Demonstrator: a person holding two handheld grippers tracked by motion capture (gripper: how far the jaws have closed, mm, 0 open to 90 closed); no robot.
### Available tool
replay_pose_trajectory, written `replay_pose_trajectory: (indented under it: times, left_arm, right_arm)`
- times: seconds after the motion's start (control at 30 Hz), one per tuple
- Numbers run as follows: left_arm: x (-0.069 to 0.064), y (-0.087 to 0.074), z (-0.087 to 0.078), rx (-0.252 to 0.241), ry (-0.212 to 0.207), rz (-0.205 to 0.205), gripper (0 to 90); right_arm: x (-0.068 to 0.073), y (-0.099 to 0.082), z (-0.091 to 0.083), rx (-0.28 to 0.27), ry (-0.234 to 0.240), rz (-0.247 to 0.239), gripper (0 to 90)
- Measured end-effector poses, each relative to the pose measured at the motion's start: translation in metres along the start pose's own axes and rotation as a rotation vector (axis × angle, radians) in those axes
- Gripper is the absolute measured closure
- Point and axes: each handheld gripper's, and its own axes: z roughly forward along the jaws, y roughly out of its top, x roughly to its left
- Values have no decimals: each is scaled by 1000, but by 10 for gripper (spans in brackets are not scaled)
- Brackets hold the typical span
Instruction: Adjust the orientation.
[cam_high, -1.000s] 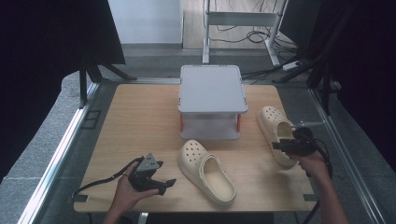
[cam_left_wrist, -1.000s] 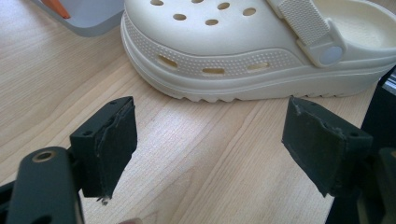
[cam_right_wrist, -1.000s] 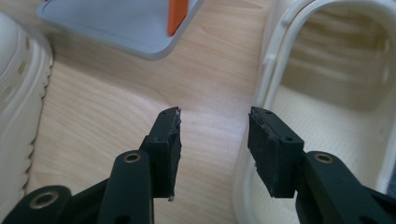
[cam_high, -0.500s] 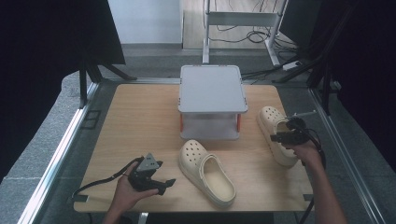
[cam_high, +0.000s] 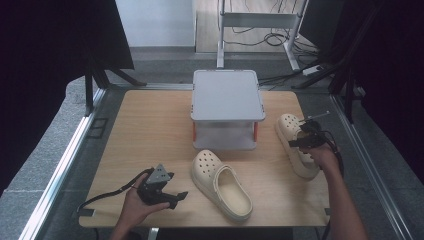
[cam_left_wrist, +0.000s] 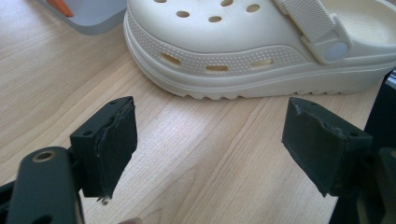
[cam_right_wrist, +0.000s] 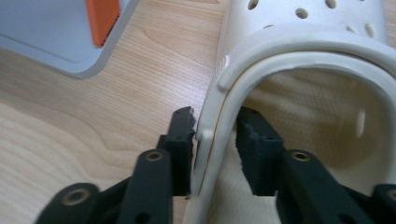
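Right gripper view puts my right gripper (cam_right_wrist: 215, 140) astride the side wall of the cream foam clog (cam_right_wrist: 299, 84) at the table's right edge, 2 jaws nearly pinching it. It looks light, soft and springy, so that thin rim suits. My left gripper (cam_left_wrist: 210, 149) gapes wide before the other clog (cam_left_wrist: 261, 46).

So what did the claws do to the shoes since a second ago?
The right claw slid forward along the right shoe, toward the grey stand. In the right gripper view its jaws now straddle the shoe's side wall, one inside and one outside. The shoe hasn't visibly moved. The left claw stayed open, and the middle shoe stayed put.
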Motion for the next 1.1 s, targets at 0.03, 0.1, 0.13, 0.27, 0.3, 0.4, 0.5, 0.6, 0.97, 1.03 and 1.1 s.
replay_pose_trajectory:
  times: [0.03,0.1,0.13,0.27,0.3,0.4,0.5,0.6,0.97,1.03,1.1]
  left_arm:
    - [0,0,0,0,0,0,184]
    - [0,0,0,0,0,0,184]
    - [0,0,0,1,0,1,184]
    - [0,0,-1,0,2,2,184]
    - [0,0,-1,0,2,2,184]
    - [0,0,-1,-4,3,-3,184]
    - [1,0,-1,0,3,1,184]
    - [0,0,0,1,1,-1,184]
    - [0,1,-1,-4,2,-3,184]
    - [0,1,-1,-3,2,-4,184]
    - [0,0,0,-2,0,-4,184]
  right_arm:
    - [1,1,2,2,2,0,734]
    - [3,3,5,16,-1,-8,759]
    - [3,3,5,19,-7,-6,764]
    - [4,2,3,20,-23,-6,776]
    - [4,2,3,20,-23,-6,776]
    - [5,-2,-2,2,-34,-2,779]
    - [8,-9,-10,-20,-25,-14,780]
    - [18,-17,-20,-34,-2,-58,779]
    - [65,-50,-50,-88,80,-180,779]
    - [75,-55,-52,-91,89,-201,778]
    - [84,-59,-54,-94,97,-221,778]
